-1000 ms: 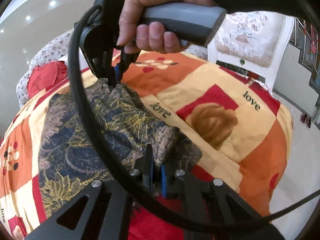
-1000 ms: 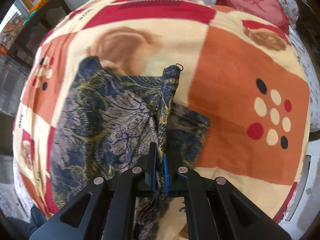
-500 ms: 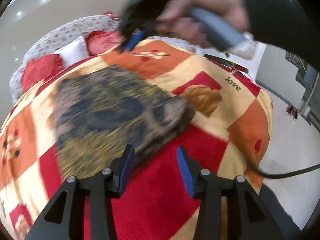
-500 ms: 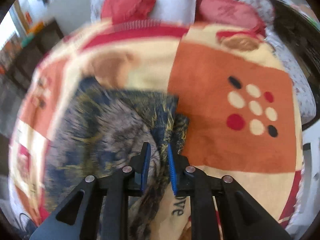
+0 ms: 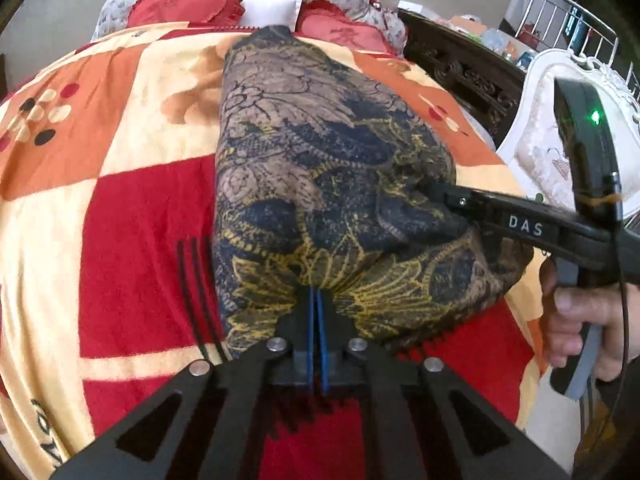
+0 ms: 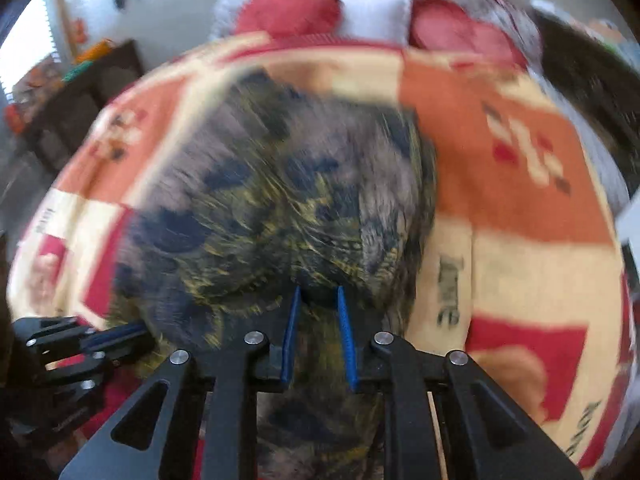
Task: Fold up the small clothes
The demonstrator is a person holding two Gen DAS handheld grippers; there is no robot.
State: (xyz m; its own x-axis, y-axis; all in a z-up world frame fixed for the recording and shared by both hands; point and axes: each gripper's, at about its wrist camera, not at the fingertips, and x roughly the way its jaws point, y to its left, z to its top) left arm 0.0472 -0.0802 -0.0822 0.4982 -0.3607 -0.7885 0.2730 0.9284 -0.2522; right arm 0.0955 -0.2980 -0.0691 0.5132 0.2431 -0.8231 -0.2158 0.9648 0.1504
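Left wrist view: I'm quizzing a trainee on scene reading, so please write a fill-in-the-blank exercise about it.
The left tool is ___ on the near edge of the patterned garment.
The right tool reaches the garment from the picture's ___ side.
The white pillow lies between two ___ cushions.
Missing: shut; right; red.

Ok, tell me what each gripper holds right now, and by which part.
Both hold the dark patterned garment: the left gripper pinches its near edge; the right gripper has a bunch of its near right side between its pads.
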